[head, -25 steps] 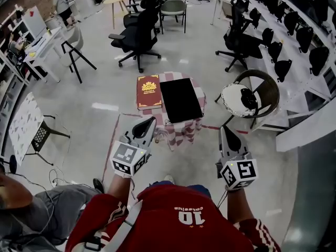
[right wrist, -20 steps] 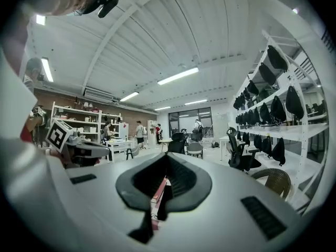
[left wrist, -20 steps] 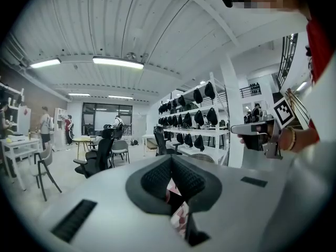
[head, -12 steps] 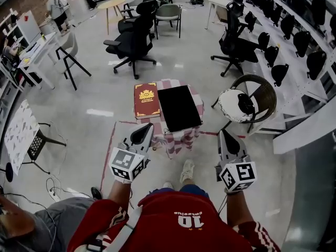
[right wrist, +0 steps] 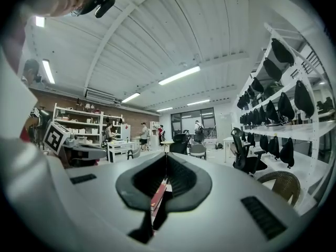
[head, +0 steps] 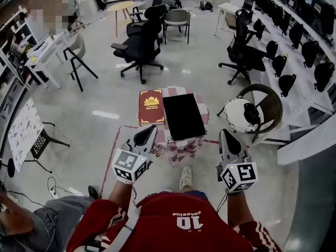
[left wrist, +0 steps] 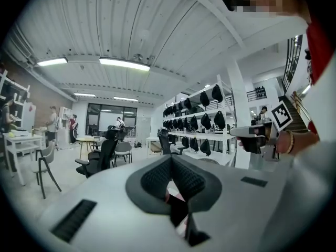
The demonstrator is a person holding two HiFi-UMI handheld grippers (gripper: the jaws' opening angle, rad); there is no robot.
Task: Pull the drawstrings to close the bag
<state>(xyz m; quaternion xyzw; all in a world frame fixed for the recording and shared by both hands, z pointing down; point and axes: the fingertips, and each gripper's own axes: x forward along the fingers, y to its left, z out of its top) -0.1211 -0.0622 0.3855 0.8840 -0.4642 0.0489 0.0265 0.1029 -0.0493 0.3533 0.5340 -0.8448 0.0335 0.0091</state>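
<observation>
1. Left gripper [head: 148,134]: we hold it with its jaws pressed fully together and nothing between them, near the table's [head: 181,148] front left corner.
2. Right gripper [head: 227,136]: its jaws are closed too and it is empty, off the table's front right side.
3. We see the black bag [head: 182,116] lying flat on the checked-cloth table, ahead of both grippers and touched by neither.
4. A red book [head: 151,99] lies just beside the bag's left edge.
5. We cannot make out the drawstrings.

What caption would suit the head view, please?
Left gripper and right gripper, both shut, facing a checkered-cloth table bearing red book and black panel.
</observation>
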